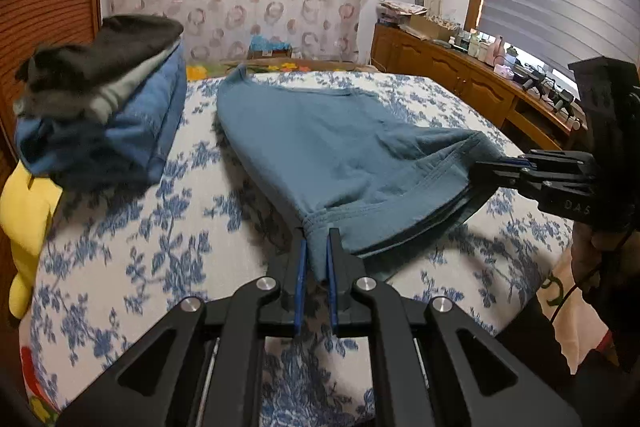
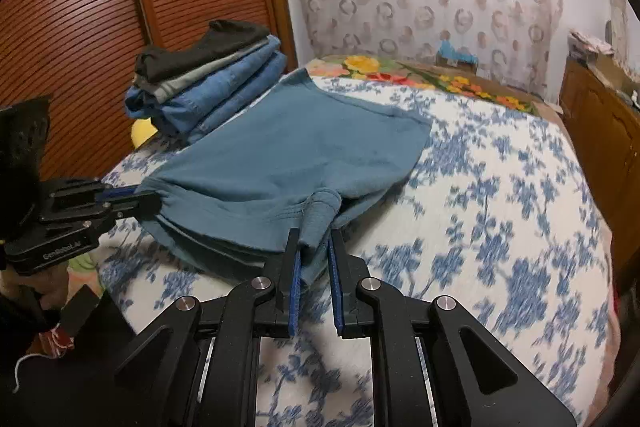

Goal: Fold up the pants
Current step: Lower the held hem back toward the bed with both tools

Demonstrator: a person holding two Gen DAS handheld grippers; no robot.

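Teal-blue pants [image 1: 340,143] lie on the floral bedspread, also in the right wrist view [image 2: 288,151]. Their near hem end is lifted a little off the bed. My left gripper [image 1: 317,241] is shut on the left corner of that end. My right gripper [image 2: 314,243] is shut on the other corner, where the cloth bunches between the fingers. The right gripper also shows at the right of the left wrist view [image 1: 480,169]. The left gripper shows at the left of the right wrist view [image 2: 136,199]. The far end of the pants lies flat on the bed.
A stack of folded clothes [image 1: 104,107], dark on top and denim below, sits at the bed's far left, also in the right wrist view [image 2: 208,75]. A yellow soft toy [image 1: 24,219] lies by the left edge. A wooden sideboard [image 1: 460,75] stands on the right, a slatted wooden door [image 2: 100,27] on the left.
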